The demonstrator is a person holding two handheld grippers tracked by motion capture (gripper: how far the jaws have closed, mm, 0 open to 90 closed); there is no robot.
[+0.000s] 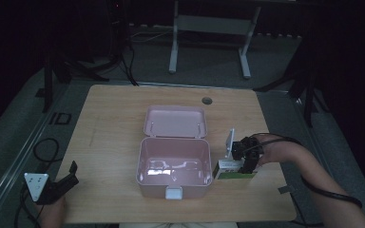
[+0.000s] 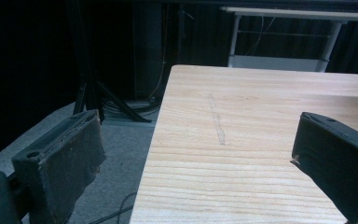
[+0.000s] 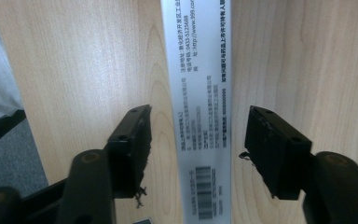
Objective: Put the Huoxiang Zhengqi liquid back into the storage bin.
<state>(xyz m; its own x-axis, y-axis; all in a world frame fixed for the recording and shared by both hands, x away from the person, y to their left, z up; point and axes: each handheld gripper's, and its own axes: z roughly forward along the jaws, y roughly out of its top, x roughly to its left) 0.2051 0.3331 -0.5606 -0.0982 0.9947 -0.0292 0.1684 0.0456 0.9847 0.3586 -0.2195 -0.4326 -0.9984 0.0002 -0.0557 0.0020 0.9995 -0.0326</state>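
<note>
1. The right tongs (image 3: pixel 196 140) point down at a small carton (image 3: pixel 200 112), one jaw on either side of its white printed face; a gap shows at each jaw, so nothing is pinched.
2. In the high view, the right tongs (image 1: pixel 237 166) sit right of centre, over the carton (image 1: pixel 230 170), which lies on the bench (image 1: pixel 114 118) just beside the right wall of the open pink box (image 1: pixel 173 166).
3. The left tongs (image 1: pixel 69 178) rest at the lower left of the frame, jaws spread wide, nothing between them, well apart from the box.
</note>
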